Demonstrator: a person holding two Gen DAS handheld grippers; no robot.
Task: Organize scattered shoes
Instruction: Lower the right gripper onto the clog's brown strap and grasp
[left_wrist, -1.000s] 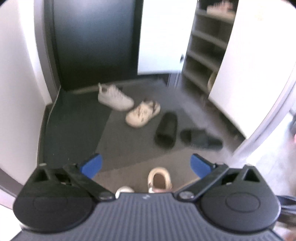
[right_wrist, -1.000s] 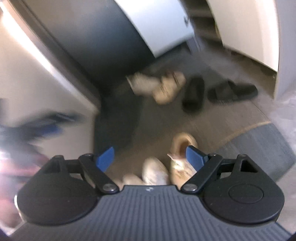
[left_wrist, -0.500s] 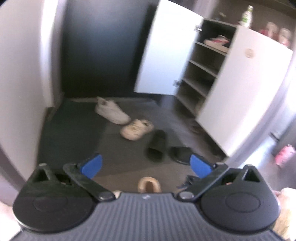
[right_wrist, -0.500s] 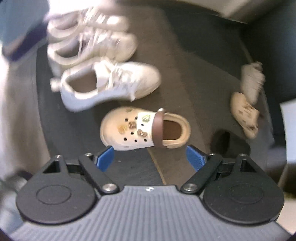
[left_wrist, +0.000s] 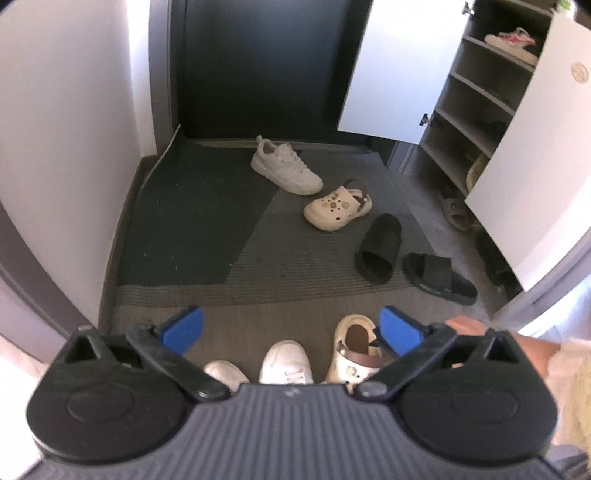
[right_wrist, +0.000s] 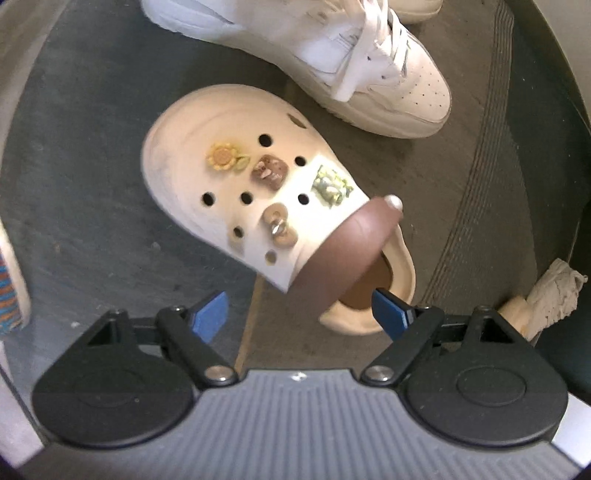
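Two cream clogs (left_wrist: 338, 206), two black slides (left_wrist: 378, 249)

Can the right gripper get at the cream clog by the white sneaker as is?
Probably yes. The right gripper is open, the cream clog's heel end sits at its fingertips, and the white sneaker lies beyond, clear.

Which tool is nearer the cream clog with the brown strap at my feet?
Right. The right tool hangs open at the clog's heel; the left tool is open, farther back.
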